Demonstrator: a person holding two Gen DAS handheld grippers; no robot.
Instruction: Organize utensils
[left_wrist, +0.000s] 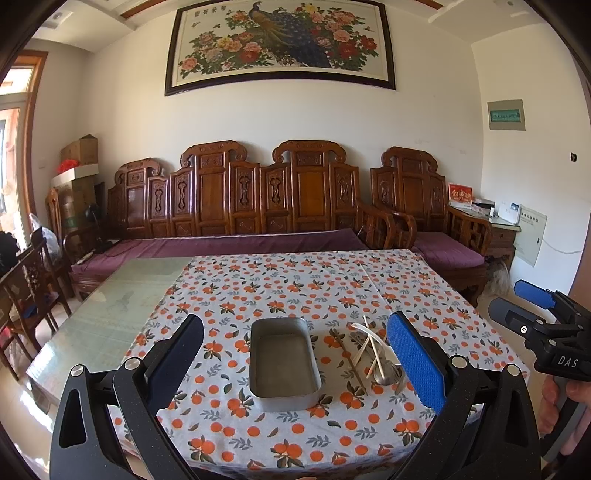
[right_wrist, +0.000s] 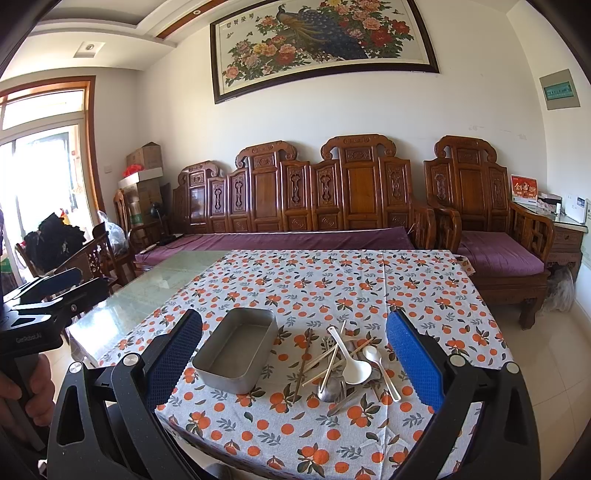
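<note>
Your utensils (right_wrist: 343, 365) lie in a loose, crossed pile on the cloth (right_wrist: 332, 280): a large white spoon (right_wrist: 352, 363) on top, a smaller white spoon (right_wrist: 380, 369) just right of it, pale chopsticks (right_wrist: 334, 363) slanting across, a metal spoon (right_wrist: 328, 391) underneath and one dark stick (right_wrist: 303, 363) at the pile's left edge. Seen from your right gripper (right_wrist: 293, 354), the pile sits ahead between the two fingers, closer to the right finger (right_wrist: 415, 363). The tin (right_wrist: 236, 350), empty, stands just left of the pile, apart from it, nearer the left finger (right_wrist: 177, 358).

Seen from your left gripper (left_wrist: 295, 354), the tin (left_wrist: 282, 363) is straight ahead between the fingers, and the pile (left_wrist: 373, 356) lies against the inner edge of the right finger (left_wrist: 415, 363), partly hidden behind it.

Both grippers have their fingers spread wide with nothing between them, and both hang above the near edge of the table, short of the tin and the pile. Your right gripper (left_wrist: 532, 306) shows at the far right of the left view, your hand (left_wrist: 569, 402) under it. Your left gripper (right_wrist: 59, 286) shows at the far left of the right view
</note>
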